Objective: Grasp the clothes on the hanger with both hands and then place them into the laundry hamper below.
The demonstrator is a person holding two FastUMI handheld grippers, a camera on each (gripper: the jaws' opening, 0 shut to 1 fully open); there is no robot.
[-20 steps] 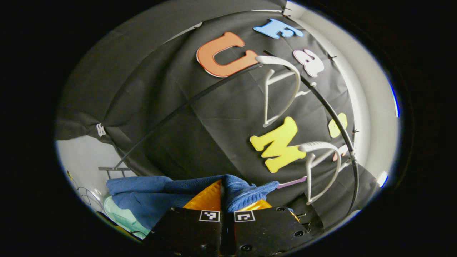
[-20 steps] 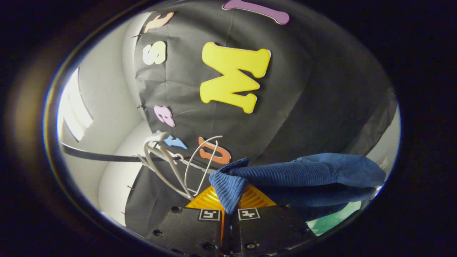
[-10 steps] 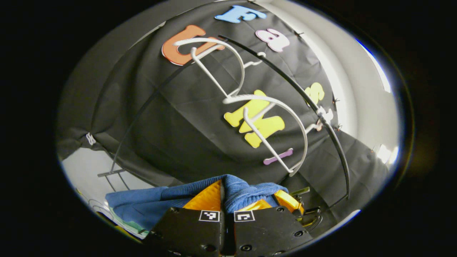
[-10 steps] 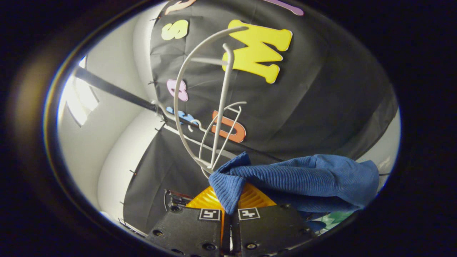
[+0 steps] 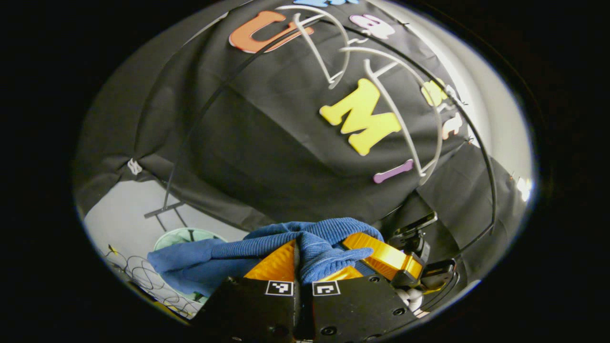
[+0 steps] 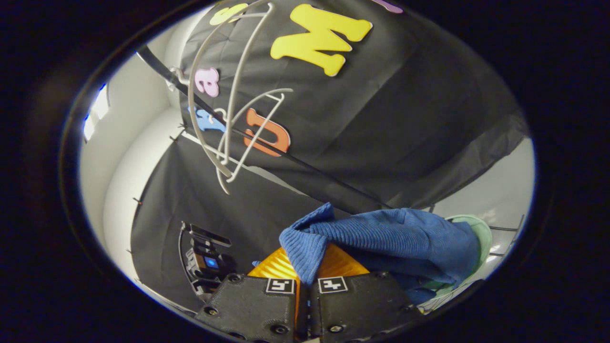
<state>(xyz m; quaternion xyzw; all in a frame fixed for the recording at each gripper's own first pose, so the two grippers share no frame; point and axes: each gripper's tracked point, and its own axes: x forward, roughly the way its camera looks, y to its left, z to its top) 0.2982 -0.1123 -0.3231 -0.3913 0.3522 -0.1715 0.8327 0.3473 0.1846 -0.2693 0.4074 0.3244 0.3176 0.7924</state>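
Note:
A blue knitted garment (image 5: 267, 243) hangs free of the hangers, stretched between my two grippers. In the left gripper view my left gripper (image 5: 298, 259) is shut on one bunched edge of it. Just to the right there, the right gripper (image 5: 388, 259) shows with an orange finger against the same cloth. In the right gripper view my right gripper (image 6: 305, 262) is shut on a folded corner of the garment (image 6: 391, 236). Two bare white hangers (image 5: 381, 95) (image 6: 228, 100) hang from the black rail above. The pale green hamper's rim (image 5: 183, 234) (image 6: 479, 233) shows below the cloth.
The black rail (image 5: 200, 114) (image 6: 305, 164) runs across in front of the black cloth wall. A wire frame (image 5: 143, 281) lies on the pale floor by the hamper. The left gripper's black body with a blue light (image 6: 205, 262) sits low on the left.
Both grippers have come down and closer together with the garment. The hangers have risen in both views and swung. The hamper's green rim has come into sight.

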